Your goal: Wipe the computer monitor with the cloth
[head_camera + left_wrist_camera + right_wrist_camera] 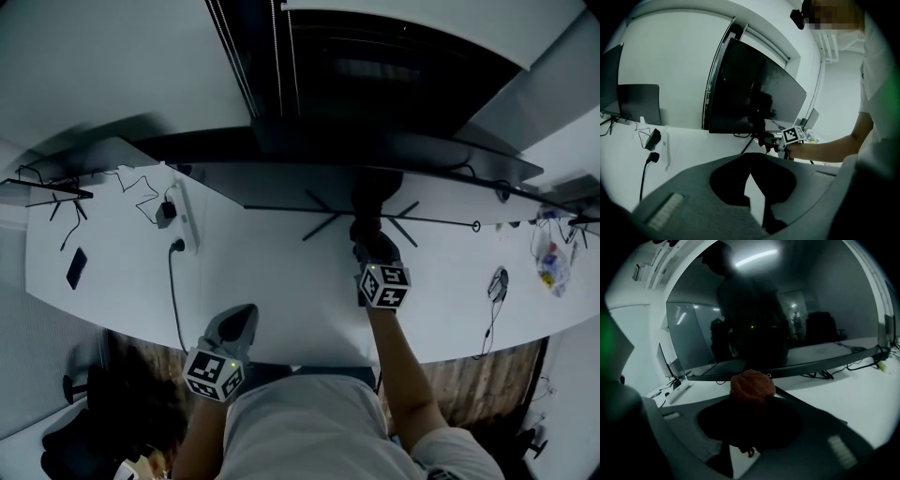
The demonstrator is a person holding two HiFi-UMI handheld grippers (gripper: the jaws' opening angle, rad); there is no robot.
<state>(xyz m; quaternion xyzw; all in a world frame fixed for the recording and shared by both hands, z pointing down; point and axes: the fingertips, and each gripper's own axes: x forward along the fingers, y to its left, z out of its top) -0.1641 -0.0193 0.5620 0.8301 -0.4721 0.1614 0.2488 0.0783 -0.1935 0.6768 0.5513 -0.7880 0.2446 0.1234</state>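
Cloth (752, 386), orange and bunched into a ball, is sitting clamped in the right gripper (367, 232), with the jaws pressing on it from both sides. We are holding that gripper out over the white surface (281, 291), close to the lower edge of the monitor (375, 161) and just above its dark stand legs (323, 225). Whether the cloth is touching the screen we cannot tell. Monitor is standing wide and curved across the back of the surface, and in the right gripper view its dark screen is reflecting a figure and ceiling lights. Left gripper (240, 321) is hanging low at the near edge of the surface, well apart from the monitor. Its jaws are slightly parted, with only bare white surface showing between them. We are also noting a power strip (185, 217) with a plugged cable lying to the left, and a dark phone (77, 267) lying further left.
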